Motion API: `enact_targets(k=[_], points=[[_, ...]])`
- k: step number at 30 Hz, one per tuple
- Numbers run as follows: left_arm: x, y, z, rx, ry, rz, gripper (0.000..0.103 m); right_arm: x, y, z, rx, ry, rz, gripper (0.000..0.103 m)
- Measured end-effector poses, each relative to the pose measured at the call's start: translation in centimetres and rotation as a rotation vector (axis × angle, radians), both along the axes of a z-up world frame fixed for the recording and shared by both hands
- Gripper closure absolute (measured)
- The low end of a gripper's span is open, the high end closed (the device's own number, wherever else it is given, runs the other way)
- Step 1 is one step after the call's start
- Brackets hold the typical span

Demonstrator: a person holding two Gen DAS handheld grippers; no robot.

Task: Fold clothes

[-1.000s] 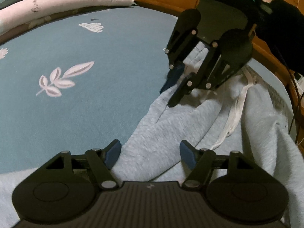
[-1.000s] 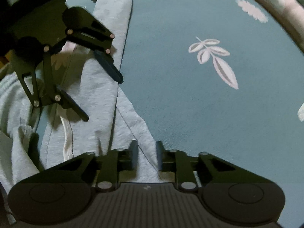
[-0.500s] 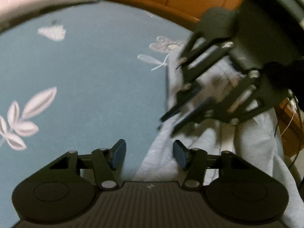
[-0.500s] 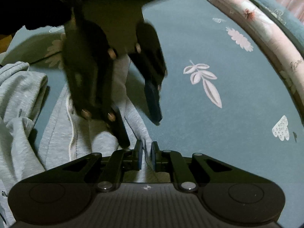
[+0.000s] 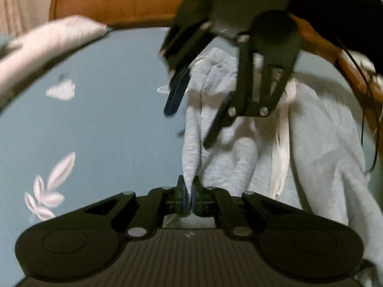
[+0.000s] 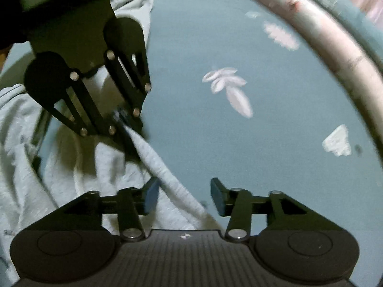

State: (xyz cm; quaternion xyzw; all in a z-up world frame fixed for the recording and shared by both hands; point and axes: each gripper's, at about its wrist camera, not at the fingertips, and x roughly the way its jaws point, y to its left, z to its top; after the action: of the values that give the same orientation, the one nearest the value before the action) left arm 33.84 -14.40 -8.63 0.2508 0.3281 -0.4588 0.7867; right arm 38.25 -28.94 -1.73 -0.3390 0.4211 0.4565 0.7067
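Light grey garment (image 5: 318,143) lies on teal bedsheet (image 5: 115,129) printed with white leaves.

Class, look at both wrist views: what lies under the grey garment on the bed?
The grey garment lies on the blue leaf-print bedsheet, which shows beside it. The left gripper pinches one lifted fold. Whatever sits beneath the bunched cloth is covered and cannot be seen.

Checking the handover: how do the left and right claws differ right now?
The left claw is shut on a fold of the grey garment; the right claw is opening, pads clear of the cloth. The left pulls the edge taut; the right hangs above it. Both are black with blue pads.
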Motion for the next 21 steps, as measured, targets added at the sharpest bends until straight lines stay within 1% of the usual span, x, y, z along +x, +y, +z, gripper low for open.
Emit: enact_targets(k=[1,2,5,7,8,9,10,11,13,17,19,21], points=[[-0.5,-0.2,0.1,0.014,-0.03,-0.017,0.101,0.4,0.2,-0.2,-0.003,0.043,0.013,0.043],[-0.8,-0.4,0.2,0.031,-0.053,-0.033,0.101,0.7,0.3,-0.5,-0.012,0.075,0.016,0.043],[-1.5,-0.4,0.4,0.061,-0.099,-0.065,0.101,1.4,0.7,-1.9,-0.07,0.108,0.023,0.043],[-1.2,-0.7,0.6,0.066,-0.109,-0.051,0.101,2.0,0.4,-2.6,-0.1,0.145,0.013,0.045],[-0.9,-0.9,0.8,0.067,-0.109,-0.039,0.101,2.3,0.2,-2.9,-0.11,0.167,0.004,0.048],[-0.6,-1.2,0.9,0.067,-0.109,-0.027,0.101,2.4,-0.2,-2.9,-0.111,0.178,-0.009,0.062],[-0.3,-1.3,1.0,0.064,-0.105,-0.009,0.101,2.6,-0.6,-2.8,-0.108,0.187,-0.022,0.071],[0.3,-1.2,1.0,0.054,-0.093,0.021,0.101,2.6,-1.0,-2.5,-0.089,0.175,-0.037,0.073],[1.5,-1.0,0.9,0.037,-0.073,0.08,0.101,2.5,-1.3,-2.1,-0.065,0.121,-0.059,0.078],[3.4,-1.4,0.9,0.052,-0.102,0.147,0.101,2.6,-1.7,-1.5,-0.04,-0.016,-0.112,0.079],[4.4,-1.8,0.7,0.067,-0.118,0.177,0.101,3.1,-2.1,-1.4,-0.019,-0.059,-0.157,0.079],[5.9,-1.9,0.3,0.074,-0.114,0.225,0.101,3.7,-2.4,-1.6,-0.01,-0.085,-0.193,0.079]])
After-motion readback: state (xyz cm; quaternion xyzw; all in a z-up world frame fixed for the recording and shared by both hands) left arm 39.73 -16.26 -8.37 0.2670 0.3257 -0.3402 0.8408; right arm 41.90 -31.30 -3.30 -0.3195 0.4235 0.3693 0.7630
